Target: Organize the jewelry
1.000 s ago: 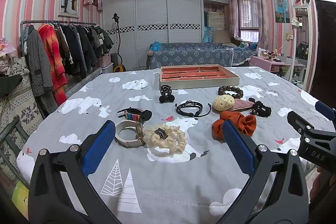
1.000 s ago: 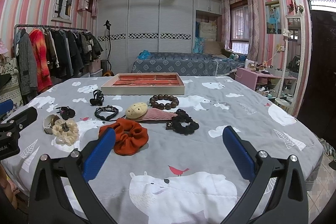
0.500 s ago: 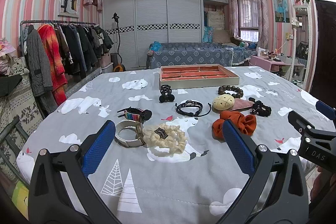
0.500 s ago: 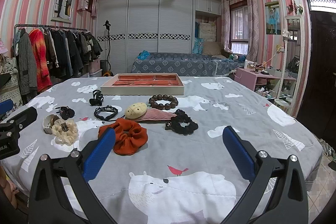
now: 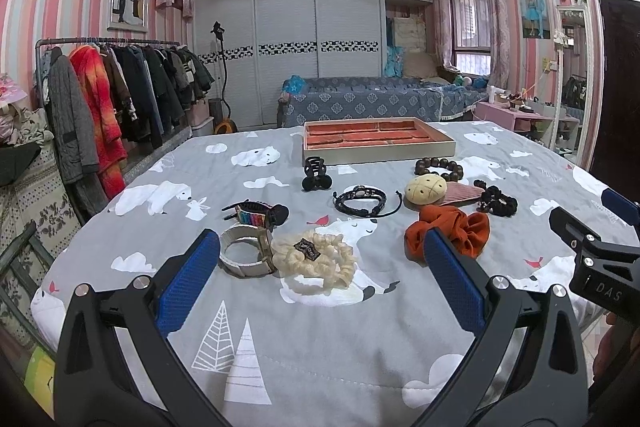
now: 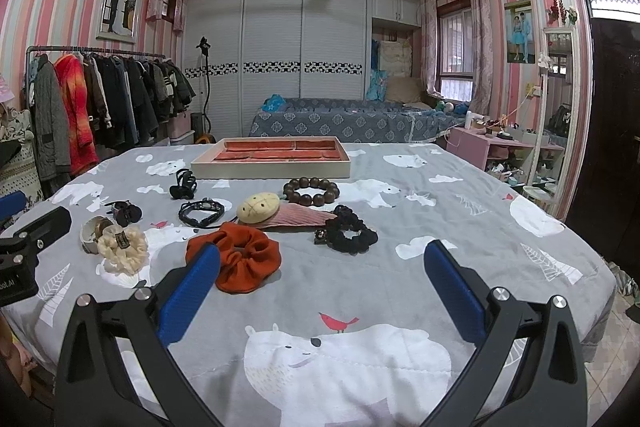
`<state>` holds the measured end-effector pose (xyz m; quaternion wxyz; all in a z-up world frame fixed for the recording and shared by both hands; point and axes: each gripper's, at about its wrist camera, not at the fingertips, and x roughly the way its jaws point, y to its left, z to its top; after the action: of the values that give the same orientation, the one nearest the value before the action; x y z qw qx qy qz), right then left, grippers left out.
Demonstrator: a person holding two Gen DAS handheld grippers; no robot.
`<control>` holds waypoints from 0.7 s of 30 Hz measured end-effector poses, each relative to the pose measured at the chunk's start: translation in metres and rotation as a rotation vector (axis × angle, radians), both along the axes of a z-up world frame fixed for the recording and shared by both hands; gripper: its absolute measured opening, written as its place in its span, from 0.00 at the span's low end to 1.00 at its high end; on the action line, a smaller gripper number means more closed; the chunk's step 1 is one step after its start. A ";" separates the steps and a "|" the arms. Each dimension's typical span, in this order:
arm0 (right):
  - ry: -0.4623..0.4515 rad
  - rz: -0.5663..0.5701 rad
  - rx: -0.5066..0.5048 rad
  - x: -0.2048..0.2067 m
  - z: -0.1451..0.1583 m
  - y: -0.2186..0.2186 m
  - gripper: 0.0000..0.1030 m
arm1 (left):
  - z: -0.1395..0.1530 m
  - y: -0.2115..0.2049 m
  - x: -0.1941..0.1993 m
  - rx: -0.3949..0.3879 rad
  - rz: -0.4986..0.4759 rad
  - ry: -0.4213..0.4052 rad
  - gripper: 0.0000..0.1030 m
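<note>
Jewelry lies scattered on the bear-print bedspread (image 5: 320,347): a cream scrunchie (image 5: 314,259) just ahead of the left gripper (image 5: 320,279), an orange scrunchie (image 6: 236,259) beside the right gripper (image 6: 320,279). Both grippers hover with fingers spread wide, holding nothing. Farther back sits the red-lined tray (image 5: 400,151), with wooden beads (image 6: 311,190) near it.

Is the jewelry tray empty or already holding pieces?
Empty: the tray shows only bare orange compartments in both views; every piece lies outside it on the bedspread.
</note>
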<state>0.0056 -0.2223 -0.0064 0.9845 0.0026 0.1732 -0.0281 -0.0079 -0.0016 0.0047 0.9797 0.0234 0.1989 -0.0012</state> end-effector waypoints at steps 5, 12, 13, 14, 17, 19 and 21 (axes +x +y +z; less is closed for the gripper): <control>0.018 0.006 -0.005 0.004 -0.004 0.002 0.96 | -0.007 0.003 0.005 0.009 0.001 0.022 0.96; 0.046 0.006 -0.001 0.018 -0.014 0.005 0.96 | -0.017 0.020 0.019 0.031 0.026 0.052 0.95; 0.054 0.006 0.002 0.021 -0.016 0.004 0.96 | -0.018 0.023 0.022 0.039 0.033 0.057 0.95; 0.065 0.002 0.003 0.025 -0.017 0.004 0.96 | -0.019 0.025 0.024 0.043 0.036 0.060 0.95; 0.093 -0.001 0.011 0.038 -0.021 0.006 0.96 | -0.023 0.038 0.036 0.038 0.052 0.083 0.96; 0.100 -0.003 0.018 0.044 -0.023 0.007 0.96 | -0.026 0.049 0.045 0.032 0.069 0.098 0.95; 0.102 -0.004 0.028 0.050 -0.024 0.008 0.96 | -0.028 0.057 0.053 0.032 0.078 0.112 0.95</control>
<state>0.0555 -0.2140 -0.0305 0.9742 0.0154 0.2234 -0.0278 0.0452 0.0557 -0.0238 0.9658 0.0312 0.2543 0.0391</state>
